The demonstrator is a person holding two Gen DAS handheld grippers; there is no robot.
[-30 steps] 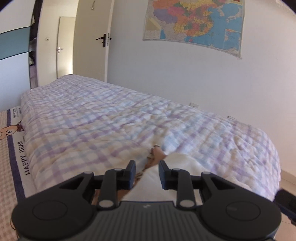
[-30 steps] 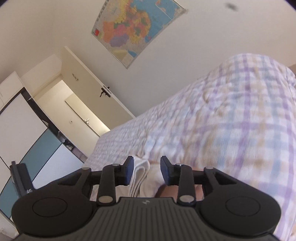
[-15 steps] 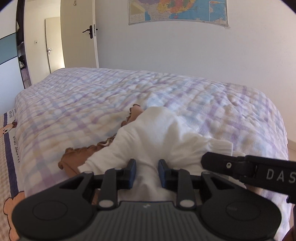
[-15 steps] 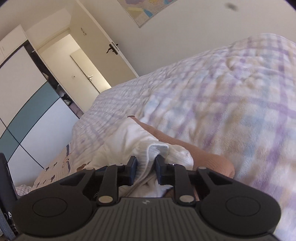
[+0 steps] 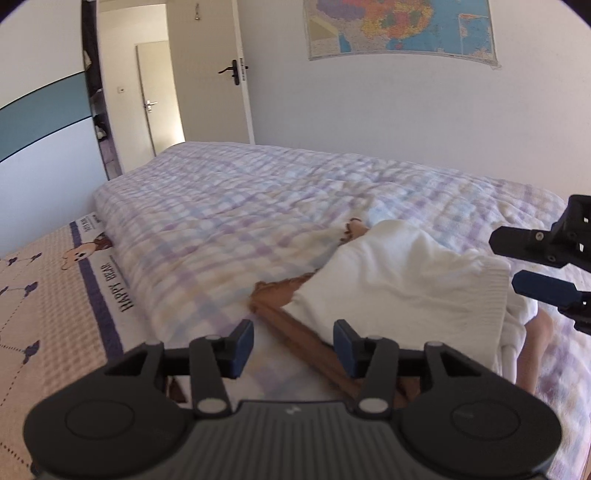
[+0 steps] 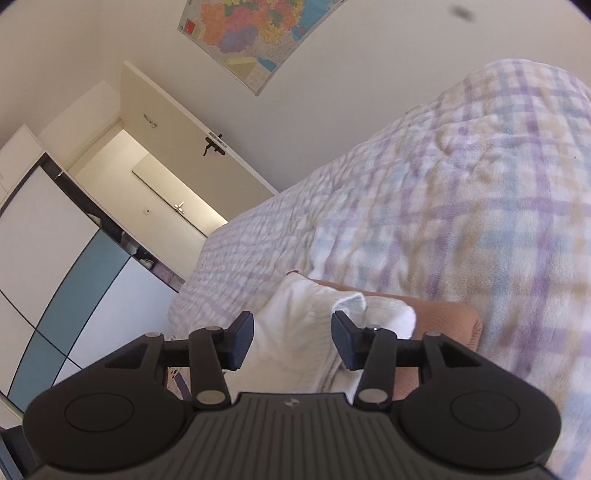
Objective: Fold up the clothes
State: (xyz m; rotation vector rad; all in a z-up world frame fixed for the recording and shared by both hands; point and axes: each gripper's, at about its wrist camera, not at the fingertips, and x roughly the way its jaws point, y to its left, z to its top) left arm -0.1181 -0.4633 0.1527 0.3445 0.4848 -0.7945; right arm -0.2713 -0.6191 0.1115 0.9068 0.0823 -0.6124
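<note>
A white garment [image 5: 399, 280] lies folded on the checked bedspread [image 5: 240, 221], over a brown piece of clothing [image 5: 291, 328] that sticks out at its near left. My left gripper [image 5: 293, 343] hovers low over the brown edge; its jaws are opening and grip nothing. At the right edge of this view my right gripper [image 5: 504, 262] reaches in beside the white fold. In the right wrist view the white garment [image 6: 295, 332] lies between my right gripper's [image 6: 291, 339] opening jaws, whose pads stand off the cloth, with the brown cloth [image 6: 447, 317] to the right.
A beige mat [image 5: 51, 302] printed "HAPPY BEAR" lies left of the bedspread. Behind the bed are a white wall with a map [image 5: 399, 26] and an open door [image 5: 207, 74]. A white and teal wardrobe [image 6: 55, 266] stands at the left.
Half a second ago both grippers pinched the white garment; now both sets of jaws have spread and let it go. The left gripper has drawn back to the left, and the garment rests on the bed.
</note>
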